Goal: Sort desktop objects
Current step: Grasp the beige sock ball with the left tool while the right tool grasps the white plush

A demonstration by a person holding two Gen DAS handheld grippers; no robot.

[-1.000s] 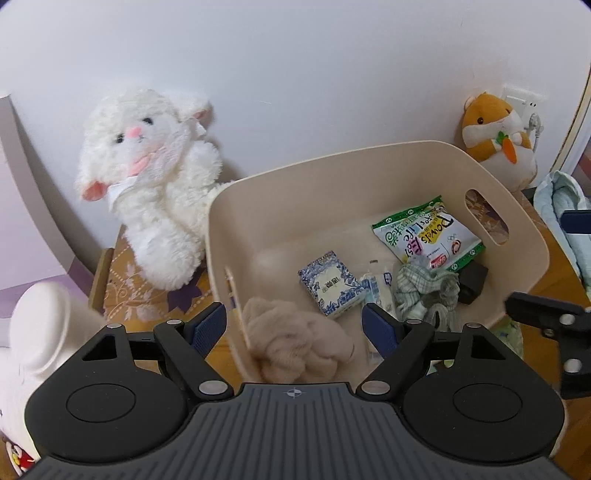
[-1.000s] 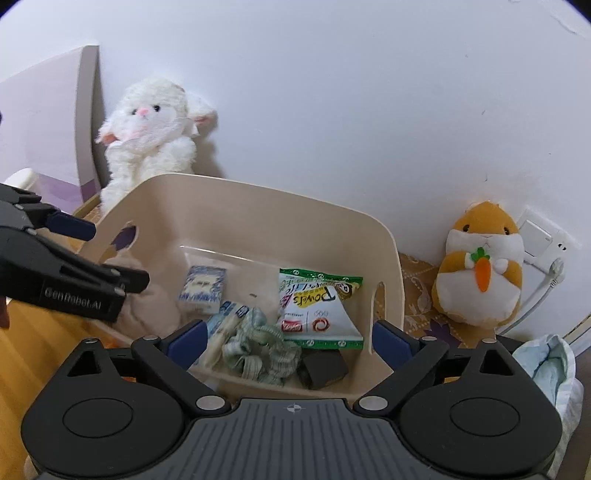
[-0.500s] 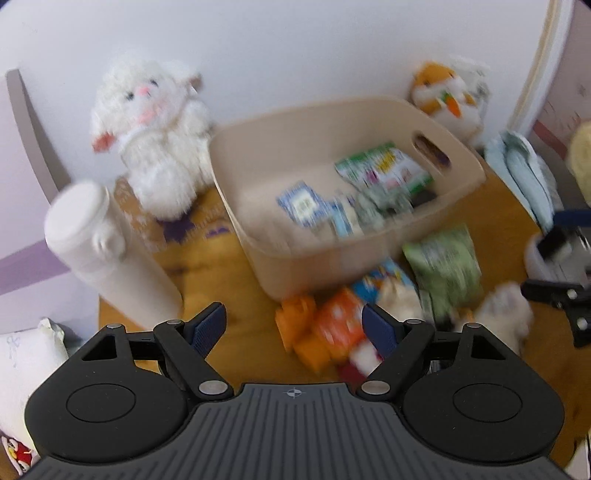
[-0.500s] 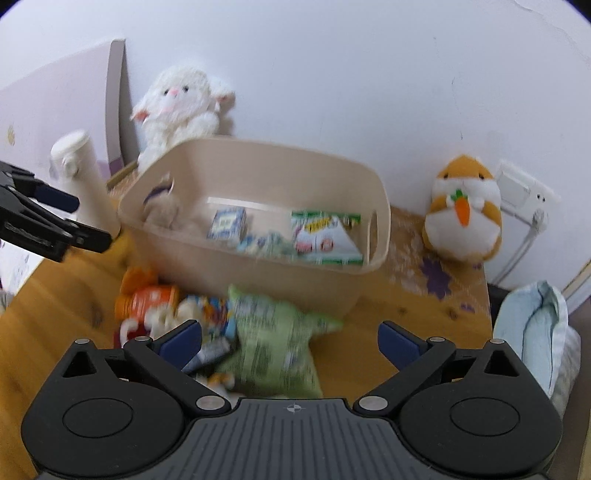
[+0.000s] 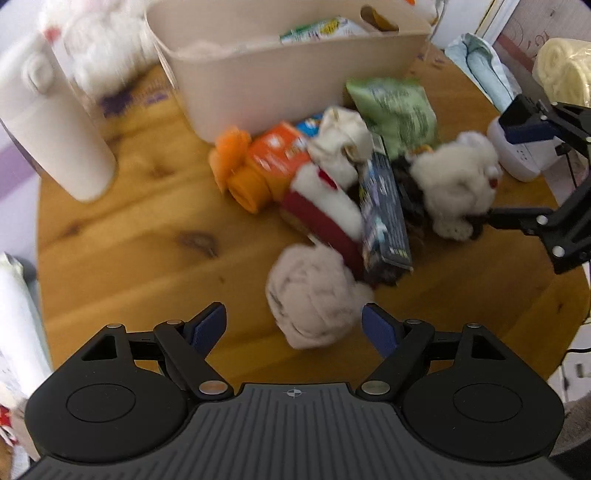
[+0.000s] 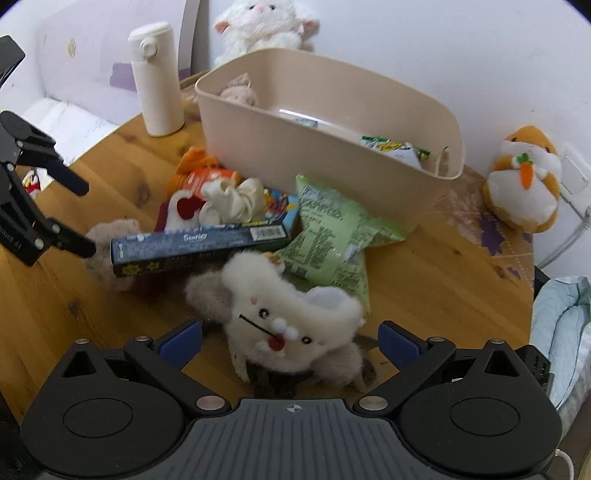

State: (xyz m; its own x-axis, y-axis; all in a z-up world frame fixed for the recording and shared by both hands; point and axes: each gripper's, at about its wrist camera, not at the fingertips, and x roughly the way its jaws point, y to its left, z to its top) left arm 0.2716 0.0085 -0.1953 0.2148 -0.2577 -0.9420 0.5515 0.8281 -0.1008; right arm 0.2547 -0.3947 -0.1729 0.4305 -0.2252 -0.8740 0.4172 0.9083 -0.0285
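Observation:
A pile of loose things lies on the wooden table (image 5: 140, 229) in front of the beige bin (image 5: 277, 74): a green snack bag (image 5: 395, 110), a long dark blue box (image 5: 382, 206), an orange packet (image 5: 273, 155) and a beige fluffy ball (image 5: 314, 295). My left gripper (image 5: 293, 326) is open, with the ball just ahead of its fingers and untouched. My right gripper (image 6: 290, 341) is open around a white plush toy (image 6: 291, 325), its pads clear of it. Each gripper also shows in the other's view: the right gripper (image 5: 517, 173) and the left gripper (image 6: 79, 214).
A white bottle (image 6: 157, 77) stands left of the bin (image 6: 332, 147), which holds snack packets. A white lamb plush (image 6: 262, 26) and an orange hamster plush (image 6: 524, 184) sit by the wall. A light-blue cloth (image 6: 565, 325) lies off the table's right edge.
Both grippers have drawn back from above the bin and tipped down toward the pile on the table. Both stayed open.

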